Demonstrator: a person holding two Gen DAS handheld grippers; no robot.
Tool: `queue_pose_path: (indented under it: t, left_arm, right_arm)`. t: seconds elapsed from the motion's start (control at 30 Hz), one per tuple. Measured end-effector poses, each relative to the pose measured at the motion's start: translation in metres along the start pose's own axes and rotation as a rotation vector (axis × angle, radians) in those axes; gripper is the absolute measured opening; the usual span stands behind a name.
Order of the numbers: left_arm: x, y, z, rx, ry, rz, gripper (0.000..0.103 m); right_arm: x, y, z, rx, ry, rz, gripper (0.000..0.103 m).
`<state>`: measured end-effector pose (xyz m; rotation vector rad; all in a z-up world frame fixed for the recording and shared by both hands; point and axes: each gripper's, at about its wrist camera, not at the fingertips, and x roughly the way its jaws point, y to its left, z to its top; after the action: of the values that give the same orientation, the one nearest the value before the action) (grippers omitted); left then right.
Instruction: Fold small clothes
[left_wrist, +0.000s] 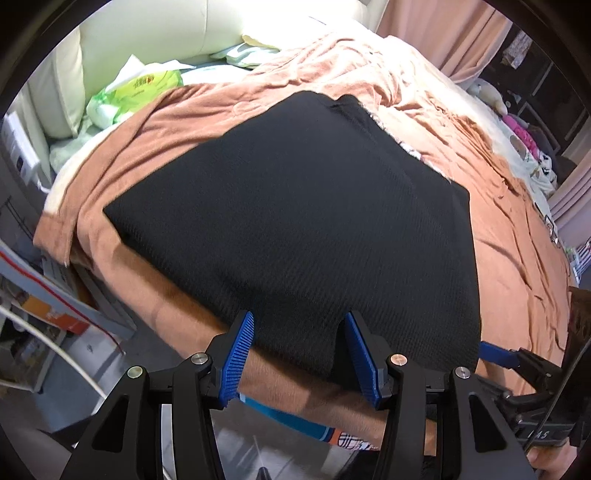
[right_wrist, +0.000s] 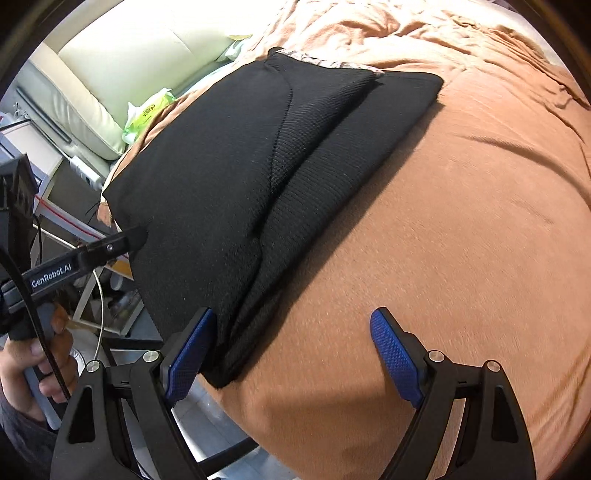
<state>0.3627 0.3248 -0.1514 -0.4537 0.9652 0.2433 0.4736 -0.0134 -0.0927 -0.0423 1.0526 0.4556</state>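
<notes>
garment (left_wrist: 295, 206): black matt ribbed knit | bedspread (right_wrist: 461, 240): orange, seemingly soft brushed cloth

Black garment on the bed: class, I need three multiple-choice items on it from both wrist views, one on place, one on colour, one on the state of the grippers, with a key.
1. Where does the black garment lie?
A. On the orange-brown bedspread, near the bed's edge
B. On the floor
C. Hanging from the curtain

2. What colour are the pads on the gripper fingers?
A. Red
B. Blue
C. White

3. How do the two grippers stand?
A. Both clamped shut on cloth
B. One shut, one open
C. Both open, holding nothing

Key: 1 A, the cloth lies spread on the bedspread up to the bed's edge. 2 B, blue textured pads show in both wrist views. 3 C, the left gripper and right gripper each show a wide gap between the fingers, with no cloth pinched.
</notes>
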Motion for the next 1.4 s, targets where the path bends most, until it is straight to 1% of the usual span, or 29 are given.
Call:
queue_pose_path:
  t: [0.1, 0.17, 0.23, 0.33, 0.43, 0.53, 0.6, 0.67, 0.7, 0.73, 0.77, 0.8, 0.87, 0.93, 1.03, 1.13, 1.23, 1.27, 1.3, 1.33, 1.4]
  left_arm:
    - [-0.003, 0.003, -0.008, -0.026, 0.013, -0.011, 0.053]
    - [-0.004, 0.004, -0.011, -0.037, 0.016, -0.01, 0.053]
    - [-0.008, 0.003, -0.013, -0.039, 0.014, -0.001, 0.053]
    - [-0.018, -0.003, -0.018, -0.033, -0.015, -0.008, 0.053]
    - [-0.023, -0.011, -0.025, -0.041, -0.012, -0.015, 0.053]
    - [-0.03, -0.022, -0.031, -0.017, -0.017, -0.004, 0.053]
    - [-0.039, -0.032, -0.034, 0.003, -0.027, -0.004, 0.054]
    - [-0.048, -0.039, -0.036, 0.003, -0.046, -0.01, 0.071]
    - [-0.053, -0.044, -0.037, 0.005, -0.065, -0.001, 0.089]
    - [-0.058, -0.048, -0.039, 0.008, -0.086, 0.006, 0.102]
    - [-0.065, -0.054, -0.042, 0.018, -0.118, 0.015, 0.103]
    - [-0.069, -0.059, -0.045, 0.026, -0.131, 0.023, 0.103]
    - [-0.073, -0.068, -0.049, 0.036, -0.127, 0.032, 0.103]
    - [-0.078, -0.076, -0.053, 0.036, -0.123, 0.026, 0.103]
    - [-0.091, -0.089, -0.064, 0.044, -0.144, 0.03, 0.103]
    - [-0.101, -0.099, -0.073, 0.042, -0.154, 0.02, 0.103]
    - [-0.116, -0.113, -0.083, 0.053, -0.176, 0.028, 0.103]
    - [-0.122, -0.119, -0.086, 0.06, -0.186, 0.034, 0.103]
    - [-0.127, -0.123, -0.089, 0.063, -0.194, 0.034, 0.103]
    - [-0.132, -0.127, -0.091, 0.065, -0.204, 0.032, 0.103]
    - [-0.143, -0.136, -0.097, 0.071, -0.226, 0.028, 0.103]
  right_arm:
    - [-0.006, 0.001, -0.005, 0.009, -0.006, -0.012, 0.085]
    - [-0.016, -0.001, -0.006, 0.004, -0.026, -0.034, 0.085]
    - [-0.029, -0.003, -0.008, 0.0, -0.059, -0.022, 0.085]
    - [-0.048, -0.004, -0.013, -0.009, -0.102, -0.025, 0.085]
    - [-0.067, -0.011, -0.023, -0.004, -0.133, -0.027, 0.085]
    - [-0.085, -0.018, -0.032, 0.008, -0.167, -0.042, 0.085]
    - [-0.098, -0.026, -0.041, 0.012, -0.186, -0.07, 0.085]
    - [-0.112, -0.025, -0.05, 0.006, -0.211, -0.116, 0.085]
    - [-0.118, -0.027, -0.053, 0.009, -0.223, -0.113, 0.085]
    - [-0.123, -0.028, -0.056, 0.012, -0.227, -0.105, 0.085]
    - [-0.128, -0.026, -0.059, 0.014, -0.227, -0.111, 0.086]
    - [-0.132, -0.028, -0.062, 0.013, -0.224, -0.124, 0.088]
    - [-0.143, -0.032, -0.068, 0.011, -0.236, -0.116, 0.089]
    - [-0.154, -0.036, -0.075, 0.019, -0.242, -0.11, 0.089]
    - [-0.172, -0.046, -0.087, 0.029, -0.254, -0.102, 0.089]
    - [-0.192, -0.051, -0.095, 0.02, -0.277, -0.111, 0.089]
    - [-0.215, -0.055, -0.106, 0.002, -0.301, -0.129, 0.089]
    - [-0.221, -0.056, -0.11, -0.002, -0.311, -0.126, 0.093]
    - [-0.229, -0.057, -0.114, -0.004, -0.32, -0.128, 0.1]
    - [-0.236, -0.058, -0.119, -0.003, -0.328, -0.133, 0.103]
    - [-0.25, -0.062, -0.13, -0.004, -0.348, -0.144, 0.103]
